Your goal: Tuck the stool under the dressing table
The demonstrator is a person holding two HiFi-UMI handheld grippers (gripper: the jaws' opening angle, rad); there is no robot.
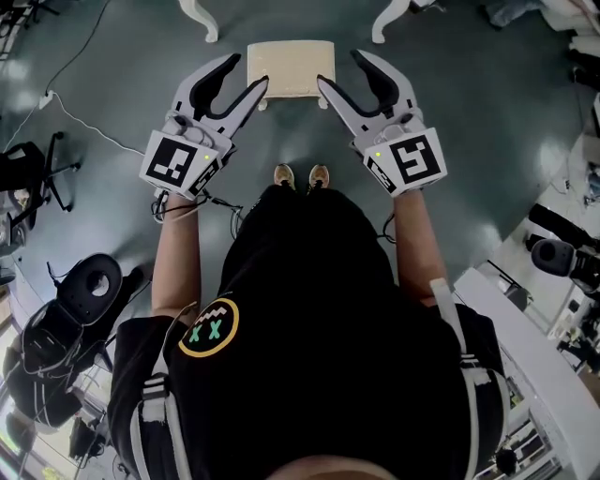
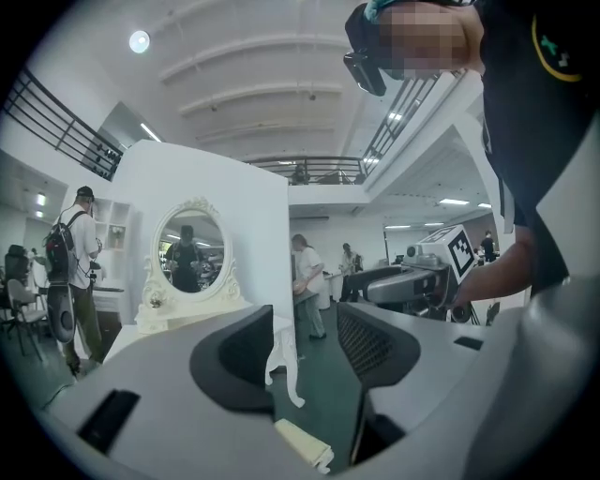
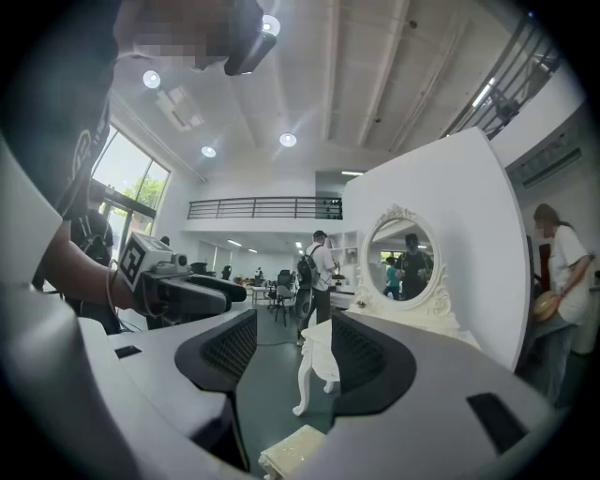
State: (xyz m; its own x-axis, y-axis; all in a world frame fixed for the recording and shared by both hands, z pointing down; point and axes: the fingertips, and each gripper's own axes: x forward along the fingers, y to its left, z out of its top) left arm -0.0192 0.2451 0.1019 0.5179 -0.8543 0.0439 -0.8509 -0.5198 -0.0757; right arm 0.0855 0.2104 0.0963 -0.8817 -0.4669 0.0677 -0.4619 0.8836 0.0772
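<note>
A cream-topped stool point(image 1: 291, 67) stands on the dark floor just ahead of the person's shoes. Two white carved legs of the dressing table point(image 1: 200, 21) show beyond it. My left gripper point(image 1: 248, 72) is open at the stool's left end and my right gripper point(image 1: 339, 69) is open at its right end. In the left gripper view a stool corner point(image 2: 305, 443) lies low between the parted jaws, untouched by the pads. The right gripper view shows the other corner point(image 3: 292, 453) the same way, with the table's oval mirror point(image 3: 403, 258) behind.
An office chair point(image 1: 37, 169) and a floor cable point(image 1: 84, 122) lie at the left, black gear point(image 1: 66, 319) at the lower left, and a white desk point(image 1: 525, 328) at the right. People point(image 3: 319, 272) stand in the hall behind the table.
</note>
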